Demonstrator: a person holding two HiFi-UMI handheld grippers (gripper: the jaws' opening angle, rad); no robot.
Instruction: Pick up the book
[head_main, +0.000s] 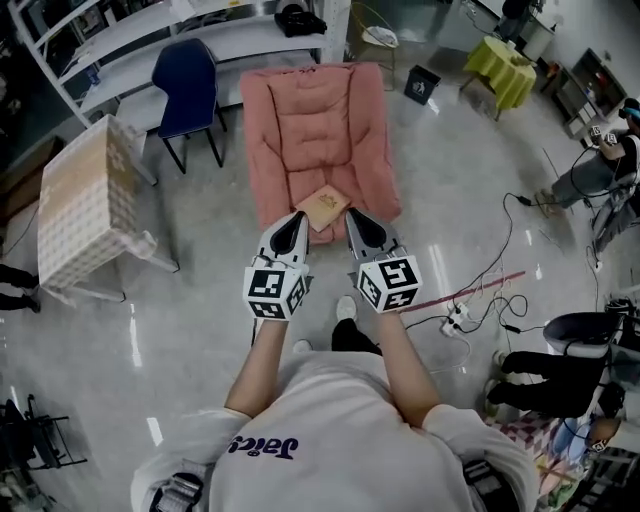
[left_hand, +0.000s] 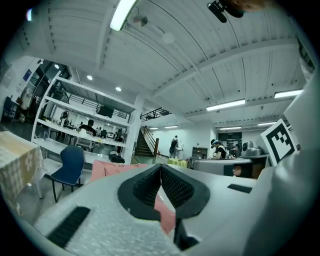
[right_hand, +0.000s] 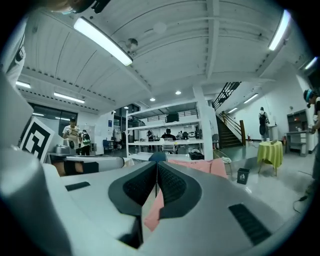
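person's arms reach forward; left gripper (head_main: 296, 222) and right gripper (head_main: 354, 220) level, both jaws closed, empty, flanking book (head_main: 322, 208) on pink lounger's (head_main: 315, 110) near edge, likely lining up pick.

left gripper (head_main: 296, 218): jaws together, nothing between, aimed 12–1 o'clock
right gripper (head_main: 354, 214): jaws together, nothing between, aimed 11 o'clock
forearms (head_main: 405, 368): both outstretched, side by side

Ceiling tube lights (left_hand: 122, 14) are shining brightly, glaring off the glossy floor (head_main: 470, 200) around the pink couch (head_main: 320, 130); both gripper views are bending strongly, darkening toward their round edges.
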